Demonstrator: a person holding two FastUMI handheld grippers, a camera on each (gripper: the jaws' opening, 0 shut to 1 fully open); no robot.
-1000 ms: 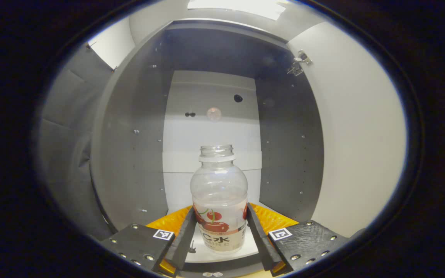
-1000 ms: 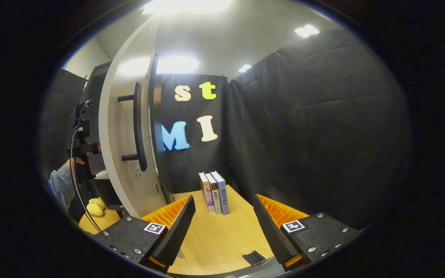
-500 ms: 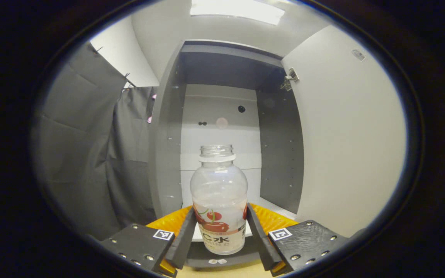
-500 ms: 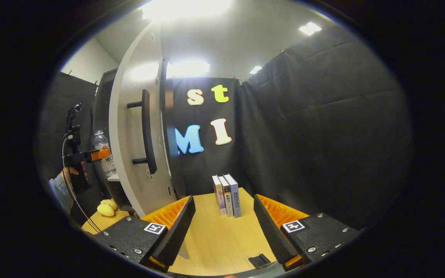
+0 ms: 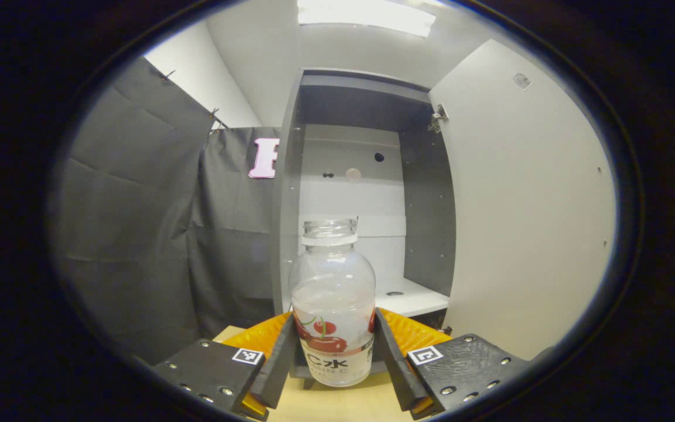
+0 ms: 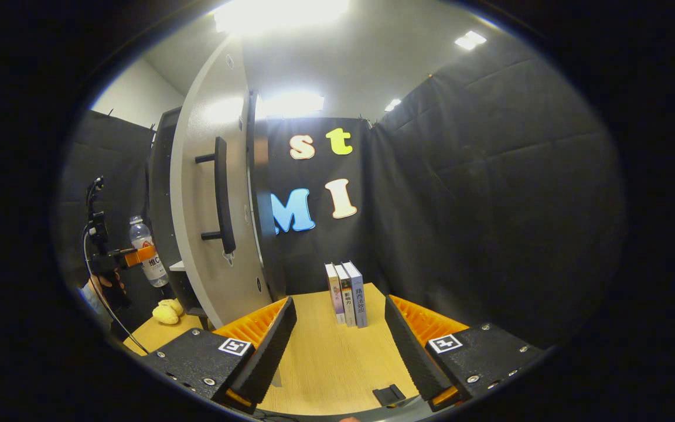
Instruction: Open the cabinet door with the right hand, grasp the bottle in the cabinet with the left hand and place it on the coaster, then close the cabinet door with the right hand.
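A: What is gripped by the left gripper (image 5: 333, 351)?

B: The bottle (image 5: 332, 305) is clamped upright between both fingers, low on its labelled body; its capless neck is seen above them. It is held in the air outside the cabinet (image 5: 367, 193), in front of the opening.

A: And what room is left around it?

B: Wooden table (image 5: 337, 404) is glimpsed beneath the bottle. Beyond it the cabinet's white shelf (image 5: 411, 300) is seen bare, its front edge well behind the bottle. The cabinet door (image 5: 525, 205) is swung wide, so the opening is left unobstructed on that side.

A: The right gripper (image 6: 337, 346)?

B: Its fingers are spread apart with nothing between them, above open tabletop (image 6: 326, 363). Three books (image 6: 348, 293) are stood farther back by the cloth wall. The door's outer face and black handle (image 6: 220, 202) are seen near its left finger. Past the door's edge, the left gripper (image 6: 132, 258) with the bottle (image 6: 146, 258) is seen above a yellow toy (image 6: 167, 312).
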